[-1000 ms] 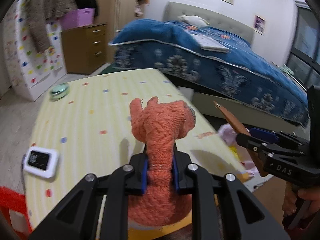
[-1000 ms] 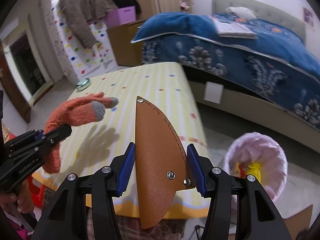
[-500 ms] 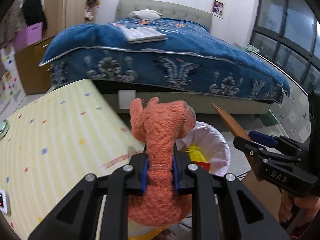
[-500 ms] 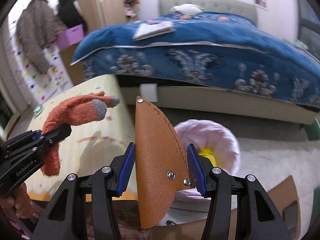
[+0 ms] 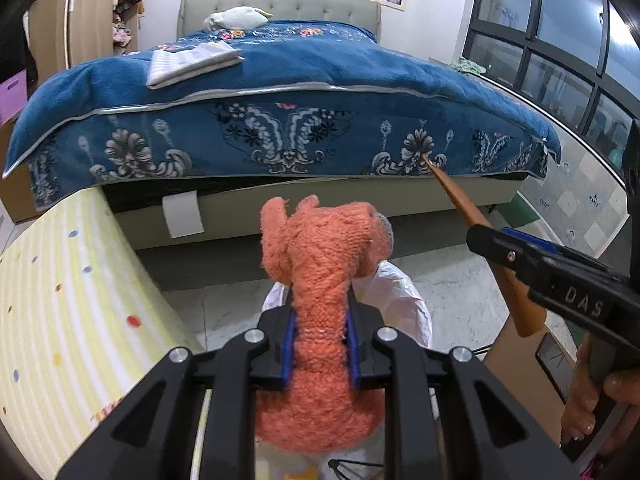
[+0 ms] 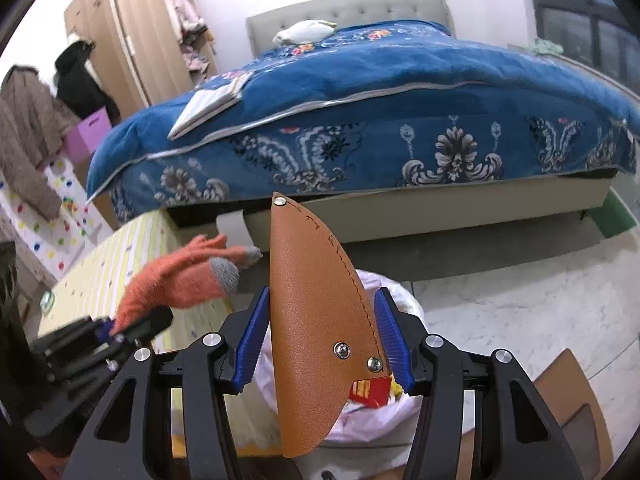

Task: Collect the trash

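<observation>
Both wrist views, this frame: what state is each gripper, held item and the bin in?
Left gripper: shut on the glove.
Glove: orange, held upright, fingers up.
Right gripper: shut on the leather sheath.
Leather sheath: brown, held point up.
Trash bin: open, lined with a white bag, wrappers already inside.
Wardrobe: door open, clothes showing.

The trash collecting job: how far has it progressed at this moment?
Done: the white-lined trash bin already holds red and yellow wrappers. In hand: the left gripper clamps an orange knitted glove, and the right gripper holds a brown leather sheath, both above the bin. Left: dropping both in.
</observation>
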`<state>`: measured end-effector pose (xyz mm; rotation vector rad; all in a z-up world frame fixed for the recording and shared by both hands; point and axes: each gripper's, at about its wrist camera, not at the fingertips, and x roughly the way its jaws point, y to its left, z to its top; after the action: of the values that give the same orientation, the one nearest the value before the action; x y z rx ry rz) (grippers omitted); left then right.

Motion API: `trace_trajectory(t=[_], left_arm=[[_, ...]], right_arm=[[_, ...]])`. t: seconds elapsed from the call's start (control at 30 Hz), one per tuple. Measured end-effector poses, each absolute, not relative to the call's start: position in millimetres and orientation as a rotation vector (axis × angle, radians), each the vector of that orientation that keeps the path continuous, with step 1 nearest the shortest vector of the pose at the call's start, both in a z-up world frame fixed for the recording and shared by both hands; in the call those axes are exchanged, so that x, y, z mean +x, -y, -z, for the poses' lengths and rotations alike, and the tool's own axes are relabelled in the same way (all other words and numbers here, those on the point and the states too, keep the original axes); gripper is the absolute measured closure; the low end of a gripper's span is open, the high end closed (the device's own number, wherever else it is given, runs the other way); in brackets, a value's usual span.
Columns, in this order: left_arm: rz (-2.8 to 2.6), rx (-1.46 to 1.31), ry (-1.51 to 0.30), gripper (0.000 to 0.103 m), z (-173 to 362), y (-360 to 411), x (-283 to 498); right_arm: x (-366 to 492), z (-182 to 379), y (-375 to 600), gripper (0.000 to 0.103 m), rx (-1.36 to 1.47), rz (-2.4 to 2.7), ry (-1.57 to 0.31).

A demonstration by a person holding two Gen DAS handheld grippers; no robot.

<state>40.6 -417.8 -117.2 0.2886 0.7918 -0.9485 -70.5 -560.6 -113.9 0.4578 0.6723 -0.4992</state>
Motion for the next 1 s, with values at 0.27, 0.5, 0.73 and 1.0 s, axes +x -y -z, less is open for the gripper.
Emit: trace_trajectory(t=[0.27,0.5,0.73,1.0], left_arm=[[0.922,0.308,-0.784,0.034,124,427,40],[0.883,0.329,-0.79,0.034,127,406,35],[0.794,0.325,-0.82,0.026,118,357,34],[0.64,0.252,-0.814,0.006,81,274,34]], right_arm=[[-85,121,576,0.029,0.521,0.524,-0.645],[-102,118,556,0.029,0.509,0.537,-0.663],[-110,98,503,0.014,0.439,0.549,-0.657],[-94,61,440,0.011,0.376,0.37,-0.674]])
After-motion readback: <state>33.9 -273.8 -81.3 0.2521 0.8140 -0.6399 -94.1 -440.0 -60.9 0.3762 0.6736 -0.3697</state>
